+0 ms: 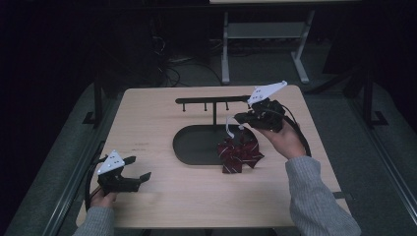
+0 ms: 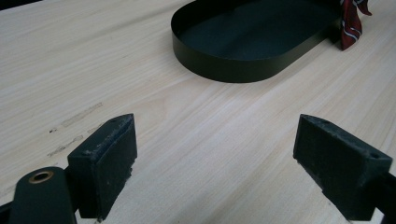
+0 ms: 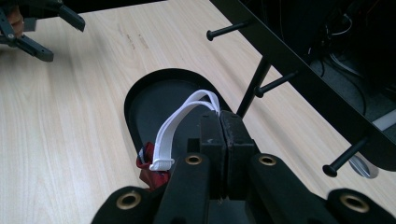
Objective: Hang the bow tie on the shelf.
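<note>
My right gripper (image 1: 244, 119) is clamped on the white elastic strap (image 3: 180, 122) of the striped bow tie (image 1: 240, 155), which lies over the tray's (image 1: 189, 147) near rim. Soft, light, floppy: strap's the best hold. Left gripper (image 1: 138, 168), well left of tray, wide open, empty.

Colours on the pale wood table

Centre of the high view: a black oval tray (image 1: 192, 145) and black peg rack (image 1: 211, 101). At the tray's lower right edge, a dark red bow (image 1: 240, 155) with thin pale stripes, its strap (image 3: 180, 122) white. Both grippers black, white-plated; sleeves (image 1: 317, 196) grey.
</note>
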Demonstrator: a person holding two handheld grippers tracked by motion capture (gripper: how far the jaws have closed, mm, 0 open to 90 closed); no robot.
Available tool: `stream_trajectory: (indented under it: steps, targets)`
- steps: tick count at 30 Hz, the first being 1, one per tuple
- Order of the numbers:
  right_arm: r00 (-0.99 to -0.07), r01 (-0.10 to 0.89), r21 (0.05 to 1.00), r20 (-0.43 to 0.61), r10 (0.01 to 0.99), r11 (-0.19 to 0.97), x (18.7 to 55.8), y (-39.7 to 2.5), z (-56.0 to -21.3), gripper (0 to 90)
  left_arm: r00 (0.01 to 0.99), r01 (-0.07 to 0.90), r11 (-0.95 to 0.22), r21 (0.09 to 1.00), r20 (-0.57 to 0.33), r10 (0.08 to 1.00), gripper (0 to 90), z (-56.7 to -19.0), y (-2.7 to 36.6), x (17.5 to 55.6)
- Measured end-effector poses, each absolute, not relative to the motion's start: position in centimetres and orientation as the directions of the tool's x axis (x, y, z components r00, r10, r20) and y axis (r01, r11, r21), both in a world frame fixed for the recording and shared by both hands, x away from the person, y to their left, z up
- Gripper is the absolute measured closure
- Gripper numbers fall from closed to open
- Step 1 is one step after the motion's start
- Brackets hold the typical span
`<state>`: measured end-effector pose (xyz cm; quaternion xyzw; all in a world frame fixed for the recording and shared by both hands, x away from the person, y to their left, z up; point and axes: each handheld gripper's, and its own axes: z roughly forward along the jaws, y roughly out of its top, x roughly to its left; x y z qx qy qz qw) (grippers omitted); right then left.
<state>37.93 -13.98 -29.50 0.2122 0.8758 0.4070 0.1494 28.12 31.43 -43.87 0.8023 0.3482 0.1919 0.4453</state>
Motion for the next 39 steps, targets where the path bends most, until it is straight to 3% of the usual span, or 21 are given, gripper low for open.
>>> stream_trajectory:
  steps: [39]
  targets:
    - [-0.855,0.267,0.754,-0.101,0.508,0.6,41.9,-12.4,-27.7,88.3,0.685,0.392,-0.358,0.848,-0.009,0.729,13.0,-43.9,31.5,28.2]
